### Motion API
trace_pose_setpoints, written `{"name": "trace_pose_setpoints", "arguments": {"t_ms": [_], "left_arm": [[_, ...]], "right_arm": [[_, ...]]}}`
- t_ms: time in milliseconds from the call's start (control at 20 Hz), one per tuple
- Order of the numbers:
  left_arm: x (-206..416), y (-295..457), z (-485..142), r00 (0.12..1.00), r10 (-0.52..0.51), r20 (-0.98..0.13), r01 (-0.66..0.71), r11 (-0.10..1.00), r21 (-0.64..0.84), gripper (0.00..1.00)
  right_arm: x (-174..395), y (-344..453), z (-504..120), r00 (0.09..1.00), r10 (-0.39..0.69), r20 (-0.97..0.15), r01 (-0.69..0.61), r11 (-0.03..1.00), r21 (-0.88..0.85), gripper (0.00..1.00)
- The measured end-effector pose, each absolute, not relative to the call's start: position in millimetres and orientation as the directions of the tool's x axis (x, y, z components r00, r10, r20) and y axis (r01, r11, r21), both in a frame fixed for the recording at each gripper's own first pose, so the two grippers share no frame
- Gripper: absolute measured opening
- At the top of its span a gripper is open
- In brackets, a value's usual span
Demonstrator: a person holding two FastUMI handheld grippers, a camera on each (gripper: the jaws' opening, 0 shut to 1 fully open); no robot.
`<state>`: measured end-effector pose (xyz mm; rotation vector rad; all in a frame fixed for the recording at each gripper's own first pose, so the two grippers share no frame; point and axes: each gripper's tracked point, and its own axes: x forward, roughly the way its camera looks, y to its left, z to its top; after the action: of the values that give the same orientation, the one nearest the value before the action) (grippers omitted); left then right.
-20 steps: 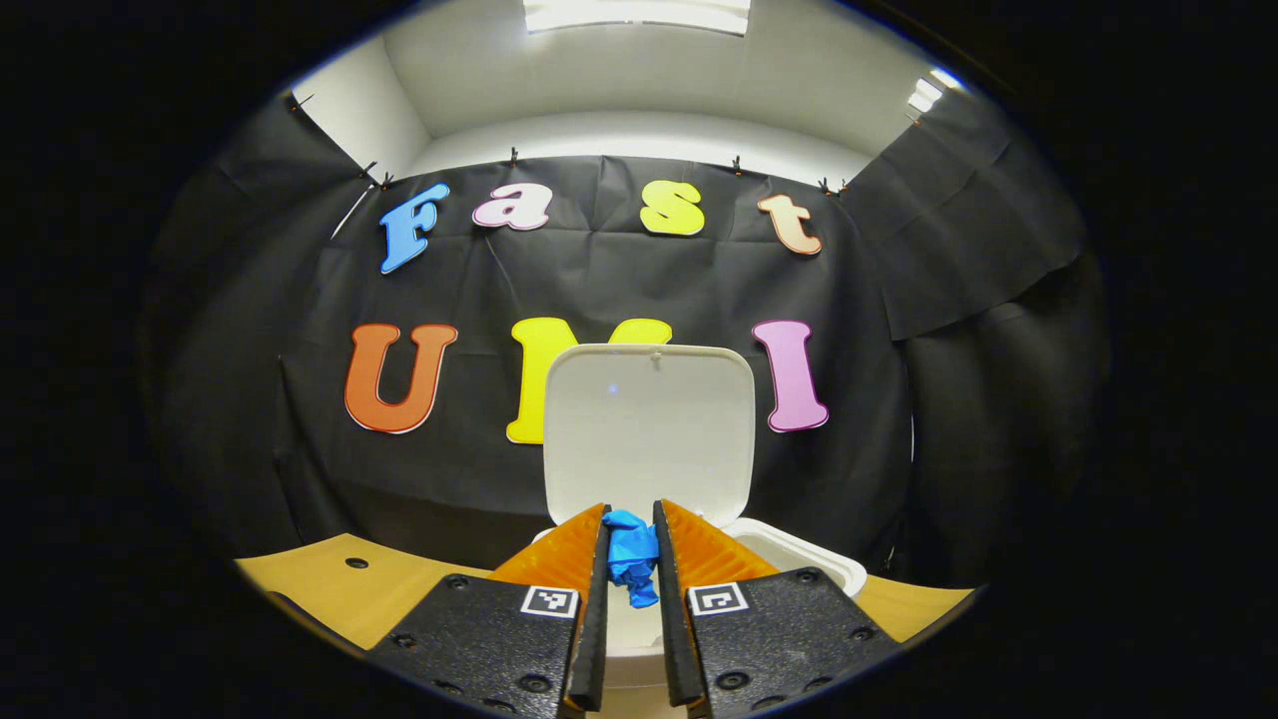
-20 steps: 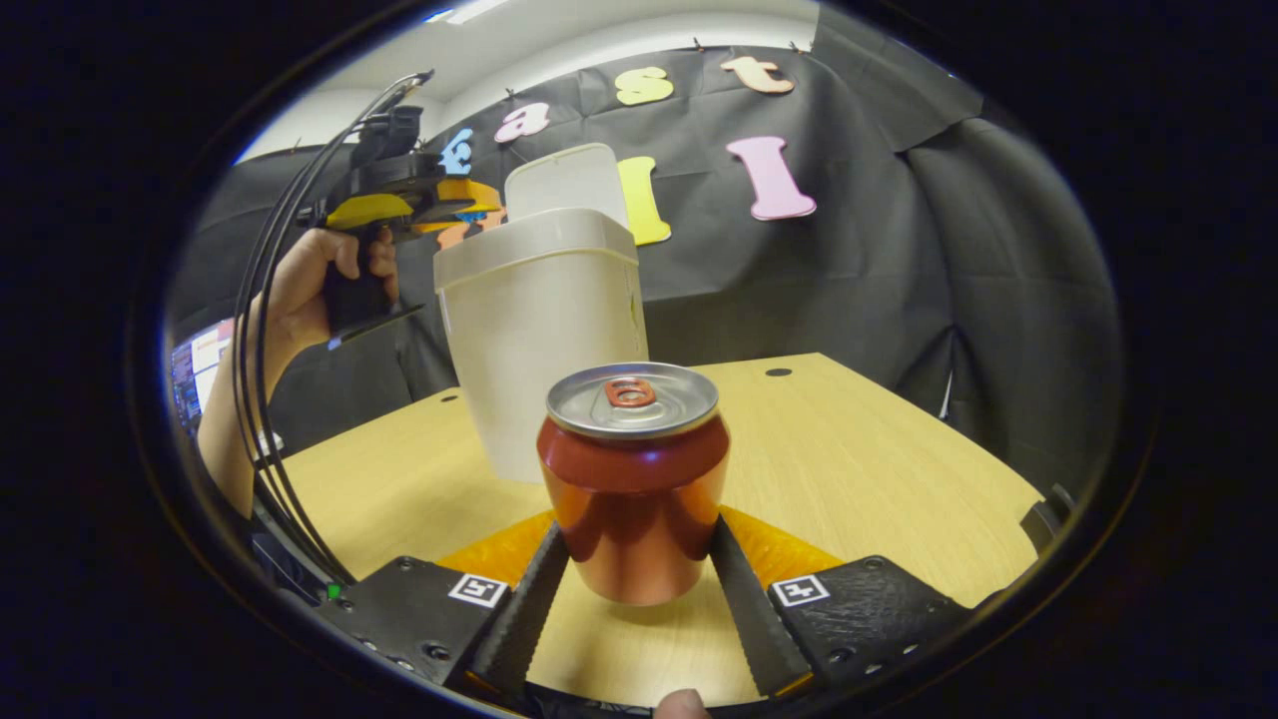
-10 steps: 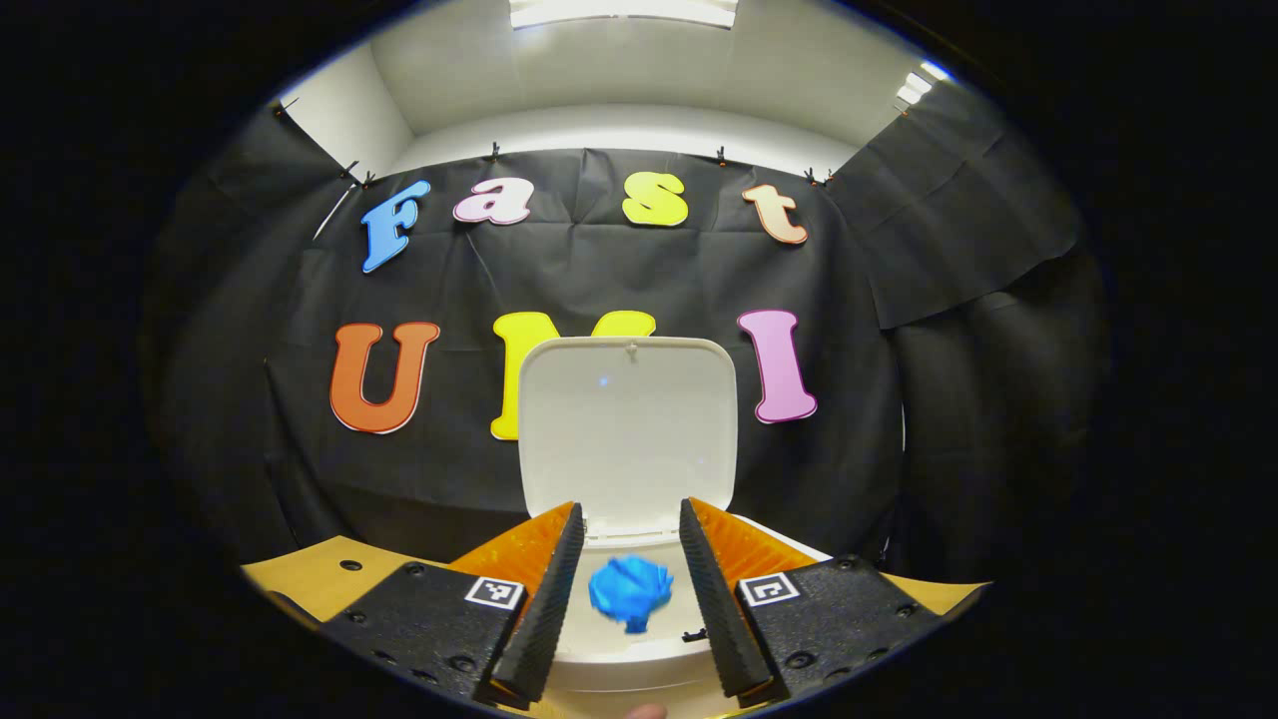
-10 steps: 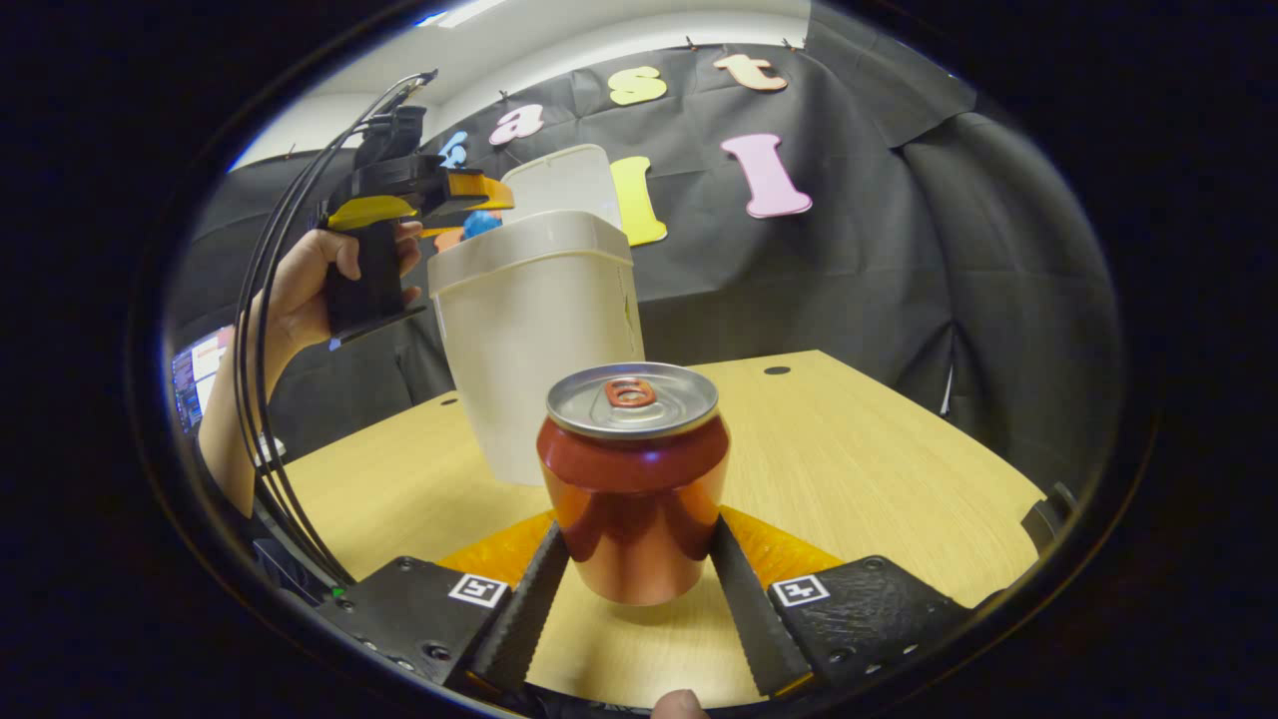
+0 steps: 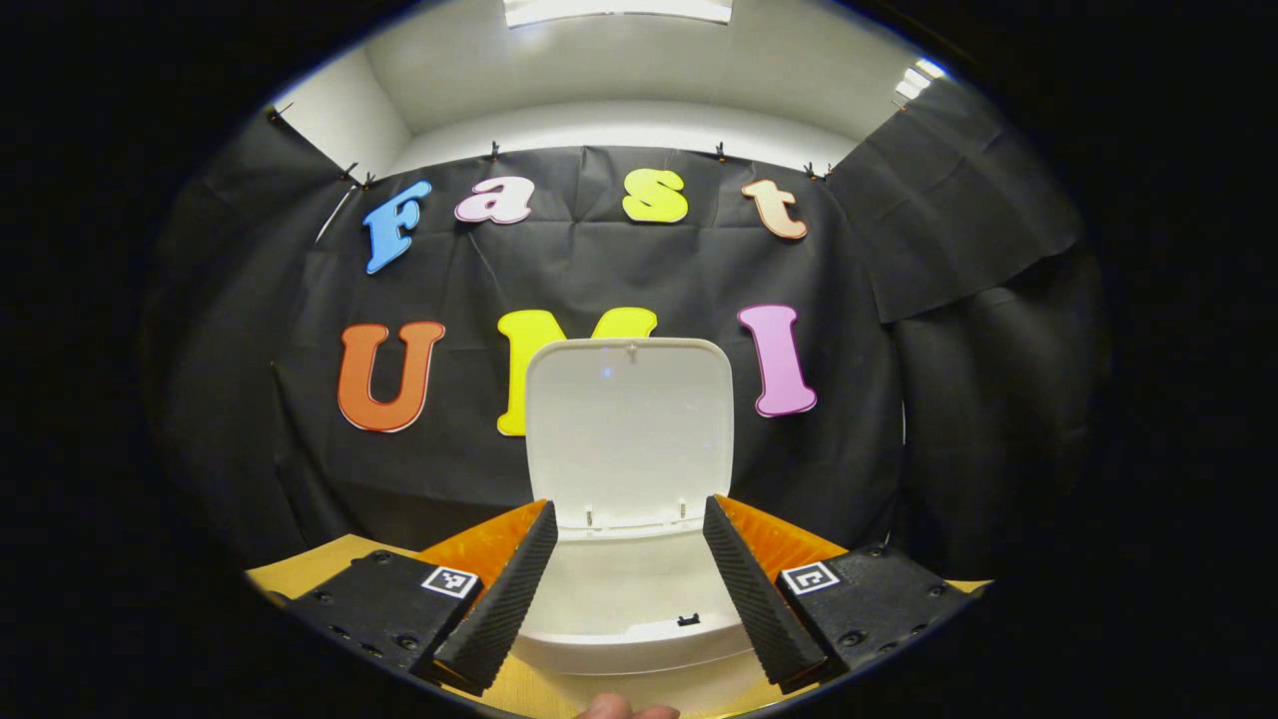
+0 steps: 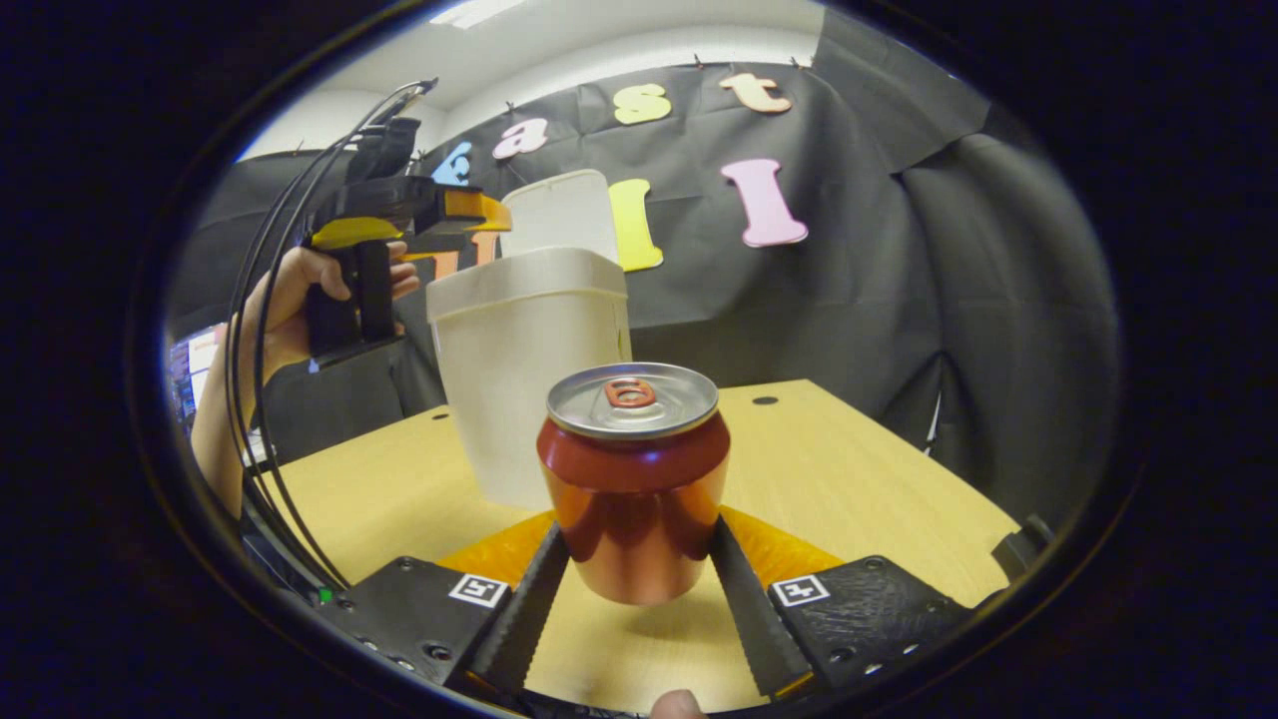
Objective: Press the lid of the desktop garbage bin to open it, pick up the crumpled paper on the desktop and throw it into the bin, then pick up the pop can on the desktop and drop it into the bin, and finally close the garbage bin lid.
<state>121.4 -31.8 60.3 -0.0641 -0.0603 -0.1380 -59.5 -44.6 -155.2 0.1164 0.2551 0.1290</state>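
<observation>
The white bin (image 5: 629,634) stands with its lid (image 5: 627,429) swung up against the back wall. My left gripper (image 5: 629,504) is open above the bin's mouth, with nothing between its fingers. The crumpled paper is out of sight. In the right gripper view, my right gripper (image 6: 639,527) is shut on the red pop can (image 6: 632,479), which hangs upright a little above the table (image 6: 849,479). Behind the can stands the bin (image 6: 529,369) with its raised lid (image 6: 559,215). The left gripper (image 6: 469,215) hovers over the bin's left rim, held by a hand (image 6: 290,300).
The wooden table has small holes near its far edge (image 6: 765,400). Black cloth walls close in behind and to the right. A person's forearm and black cables (image 6: 250,399) run down the left side of the right gripper view. A screen glows at far left.
My left gripper opened wide and the blue crumpled paper fell from between its fingers into the bin, out of view. The right gripper keeps its hold on the can and shifted slightly.
</observation>
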Motion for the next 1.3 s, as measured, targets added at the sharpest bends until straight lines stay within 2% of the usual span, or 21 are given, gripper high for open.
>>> {"name": "trace_pose_setpoints", "arguments": {"t_ms": [300, 650, 950, 1300], "left_arm": [[103.5, -28.5, 63.7, 0.988, -0.149, 0.051, 0.152, 0.986, -0.075, 0.95], [81.1, -0.4, 69.0, 0.992, -0.118, 0.047, 0.122, 0.988, -0.090, 0.95], [65.2, 27.8, 52.8, 0.997, -0.076, 0.009, 0.077, 0.992, -0.100, 0.95], [52.8, 51.4, 41.5, 0.998, -0.058, -0.016, 0.057, 0.994, -0.096, 0.96]], "right_arm": [[-49.4, -42.3, -111.5, 0.973, 0.152, -0.177, -0.139, 0.987, 0.082, 0.81], [-29.6, -39.9, -35.0, 0.988, 0.141, -0.063, -0.141, 0.990, 0.003, 0.80], [-10.0, -11.1, 19.0, 0.979, 0.204, -0.010, -0.204, 0.979, -0.011, 0.80], [15.9, 28.6, 70.1, 0.955, 0.297, -0.016, -0.297, 0.954, -0.050, 0.80]]}}
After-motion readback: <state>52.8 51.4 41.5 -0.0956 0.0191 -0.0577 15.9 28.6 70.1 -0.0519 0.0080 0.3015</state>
